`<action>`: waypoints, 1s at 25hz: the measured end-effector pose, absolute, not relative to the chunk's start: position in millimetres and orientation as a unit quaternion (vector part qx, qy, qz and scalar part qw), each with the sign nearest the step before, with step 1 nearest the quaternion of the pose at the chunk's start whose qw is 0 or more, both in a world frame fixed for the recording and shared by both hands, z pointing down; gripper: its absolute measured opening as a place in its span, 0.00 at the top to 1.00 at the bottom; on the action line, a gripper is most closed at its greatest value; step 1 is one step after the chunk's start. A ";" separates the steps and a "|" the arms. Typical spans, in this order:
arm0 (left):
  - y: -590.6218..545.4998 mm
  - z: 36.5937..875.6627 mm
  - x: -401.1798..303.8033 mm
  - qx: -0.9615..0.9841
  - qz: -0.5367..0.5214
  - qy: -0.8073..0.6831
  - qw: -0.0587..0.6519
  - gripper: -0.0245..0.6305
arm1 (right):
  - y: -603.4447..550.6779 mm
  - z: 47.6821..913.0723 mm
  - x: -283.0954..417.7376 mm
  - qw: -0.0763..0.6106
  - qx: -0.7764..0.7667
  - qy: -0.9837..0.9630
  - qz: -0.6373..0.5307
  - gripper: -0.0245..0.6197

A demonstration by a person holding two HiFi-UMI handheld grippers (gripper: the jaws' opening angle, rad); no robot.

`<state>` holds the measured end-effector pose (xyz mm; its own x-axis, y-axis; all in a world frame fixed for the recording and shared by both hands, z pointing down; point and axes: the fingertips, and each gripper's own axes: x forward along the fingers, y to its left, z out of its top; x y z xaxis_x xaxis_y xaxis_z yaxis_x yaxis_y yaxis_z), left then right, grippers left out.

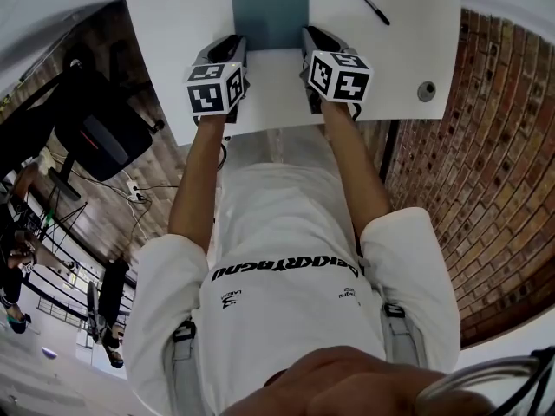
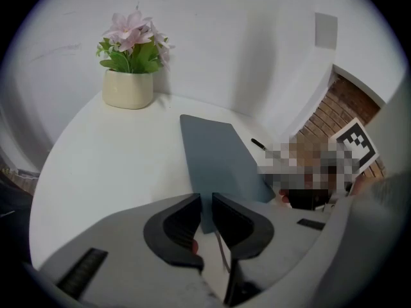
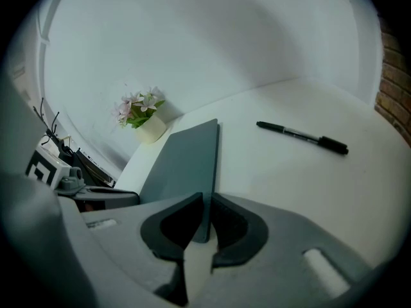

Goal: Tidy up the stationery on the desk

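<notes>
On the white bench (image 1: 165, 24), a thin grey-blue book (image 1: 269, 11) lies flat with its near edge toward the person. The left tongs (image 2: 205, 218) are clamped on its near left corner. The right tongs (image 3: 207, 218) are clamped on its near right corner. Each pair shows only a narrow slit, which the cover fills. A black pen (image 3: 302, 136) lies on bare bench to the right of the book, well apart from it. Beyond the book and to its left, a cream pot of pink flowers (image 2: 128, 87) stands close to the white wall (image 2: 257, 43). A small round metal fitting (image 1: 426, 91) sits near the bench's right edge. The floor (image 1: 486, 146) is red brick, and a black chair (image 1: 104, 133) stands on it at the person's left.
</notes>
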<state>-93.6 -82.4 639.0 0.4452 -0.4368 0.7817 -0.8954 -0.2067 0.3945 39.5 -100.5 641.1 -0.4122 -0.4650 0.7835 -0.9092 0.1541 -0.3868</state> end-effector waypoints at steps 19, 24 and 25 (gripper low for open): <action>-40.8 638.6 -65.2 0.729 0.273 -0.440 0.448 0.88 | -65.7 641.0 66.9 0.263 0.493 -0.695 0.453 0.91; -39.3 637.1 -64.7 0.728 0.274 -0.441 0.448 0.88 | -61.0 640.2 67.3 0.265 0.490 -0.699 0.449 0.90; -39.4 637.0 -64.5 0.728 0.274 -0.441 0.448 0.88 | -61.5 640.3 67.5 0.266 0.488 -0.700 0.449 0.90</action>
<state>-64.5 -39.4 637.0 0.4613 -0.3958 0.7941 -0.8872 -0.2105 0.4105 67.5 -61.5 640.3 -0.3819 -0.4443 0.8104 -0.9218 0.1202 -0.3685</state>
